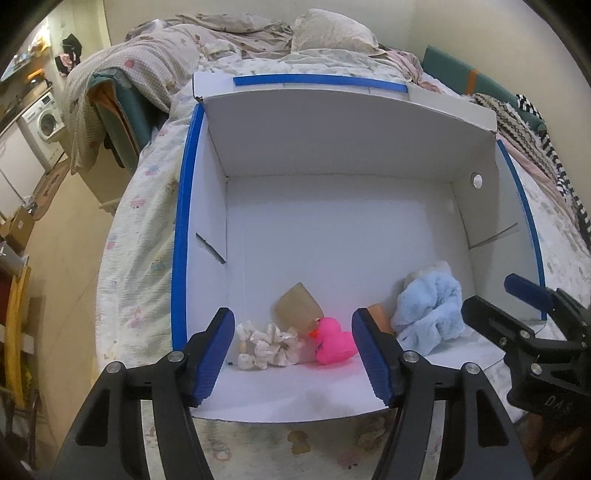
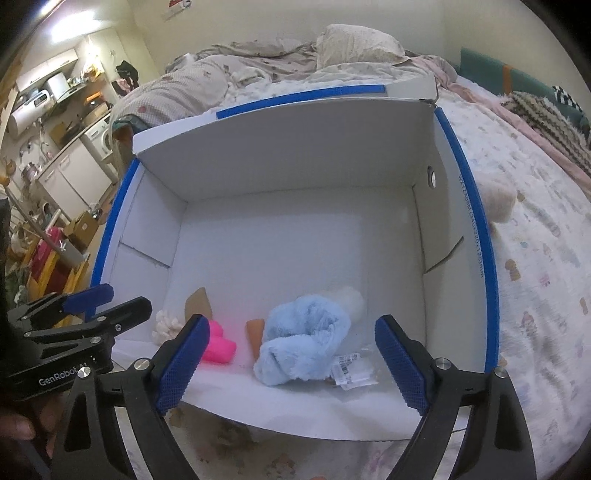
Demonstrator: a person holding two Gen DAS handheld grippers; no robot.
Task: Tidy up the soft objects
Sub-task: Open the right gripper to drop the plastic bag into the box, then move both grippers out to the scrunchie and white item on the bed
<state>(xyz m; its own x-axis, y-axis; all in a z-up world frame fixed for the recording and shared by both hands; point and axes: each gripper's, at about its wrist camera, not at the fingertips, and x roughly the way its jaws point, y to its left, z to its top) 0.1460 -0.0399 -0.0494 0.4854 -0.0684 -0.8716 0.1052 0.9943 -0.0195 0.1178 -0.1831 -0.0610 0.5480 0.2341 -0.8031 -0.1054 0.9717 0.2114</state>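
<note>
A white cardboard box with blue-taped rims (image 1: 181, 221) (image 2: 476, 236) lies open on the bed. Inside, near its front wall, lie a white scrunchie (image 1: 266, 345) (image 2: 164, 325), a pink rubber duck (image 1: 332, 341) (image 2: 219, 345), a brown card tag (image 1: 299, 308) (image 2: 199, 301) and a fluffy light-blue cloth (image 1: 430, 308) (image 2: 303, 341). A clear packet with a barcode label (image 2: 351, 369) lies beside the cloth. My left gripper (image 1: 293, 358) is open and empty above the duck and scrunchie. My right gripper (image 2: 291, 363) is open and empty above the blue cloth; it also shows in the left wrist view (image 1: 532, 306).
The box sits on a patterned bedsheet (image 2: 535, 295). A beige fuzzy object (image 2: 498, 203) lies on the bed just outside the box's right wall. Crumpled blankets and a pillow (image 1: 332, 29) are behind the box. A washing machine (image 1: 46, 120) and floor clutter are at the left.
</note>
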